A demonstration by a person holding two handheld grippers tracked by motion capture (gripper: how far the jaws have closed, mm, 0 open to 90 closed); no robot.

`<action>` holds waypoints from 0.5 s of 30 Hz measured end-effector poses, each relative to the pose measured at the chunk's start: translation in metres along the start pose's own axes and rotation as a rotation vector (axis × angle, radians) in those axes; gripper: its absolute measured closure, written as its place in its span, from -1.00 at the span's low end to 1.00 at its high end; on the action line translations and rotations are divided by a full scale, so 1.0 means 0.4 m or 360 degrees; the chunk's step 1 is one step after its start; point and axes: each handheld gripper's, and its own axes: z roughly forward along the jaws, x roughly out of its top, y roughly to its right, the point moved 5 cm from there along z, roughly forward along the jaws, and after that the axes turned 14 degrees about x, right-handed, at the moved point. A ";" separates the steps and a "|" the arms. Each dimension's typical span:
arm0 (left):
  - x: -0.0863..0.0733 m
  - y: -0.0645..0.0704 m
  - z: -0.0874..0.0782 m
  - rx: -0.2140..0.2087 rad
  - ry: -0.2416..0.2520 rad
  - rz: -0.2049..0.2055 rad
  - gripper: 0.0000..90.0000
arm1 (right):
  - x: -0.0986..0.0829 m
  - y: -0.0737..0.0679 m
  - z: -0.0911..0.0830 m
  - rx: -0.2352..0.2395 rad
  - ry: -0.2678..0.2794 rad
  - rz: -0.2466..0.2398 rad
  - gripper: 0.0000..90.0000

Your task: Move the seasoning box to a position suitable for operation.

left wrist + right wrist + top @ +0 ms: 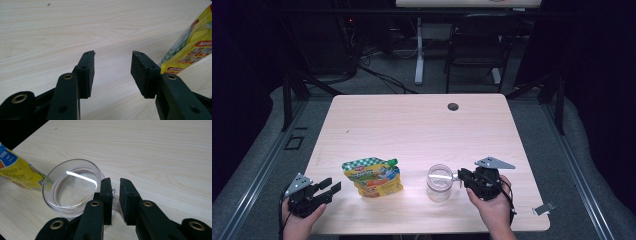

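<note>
left gripper (pixel 328 188): jaws apart, nothing between them, low over the table (pixel 412 125). Bare wood ahead of the pads (pixel 140 72).
pouch (pixel 373 176): yellow spouted pouch with a green cap, lying flat on the table. Sits off the outer side of the left gripper's right-hand jaw, near it but not touching; its corner shows at (pixel 190 47). Not lined up between the jaws.
left approach: my read, swing the jaws toward the pouch so its edge runs between the pads before closing. Take it by the body near the spout, not the loose bottom corner; a soft pack folds and slides.
glass cup (pixel 439 182): clear, upright, looks empty, just ahead of the right gripper's jaws; rim at (pixel 72 185).
handle (pixel 115 201): clear handle sits between the right gripper's jaws.
right gripper (pixel 460 176): jaws nearly together, clamped on the handle as far as the right gripper view shows; narrow gap holds the handle.
right hold: judgement, keep the clamp steady and the cup upright. Thin smooth handle, so twist risk is the main worry; seat the pads deeper if it rocks.
step in hand: likely steady the cup, bring the pouch over. Pouch and cup are apart now.
</note>
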 end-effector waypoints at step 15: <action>-0.001 0.003 0.002 0.0000 -0.0002 0.0011 0.23 | -0.002 -0.002 0.010 0.0027 0.0001 0.0028 0.86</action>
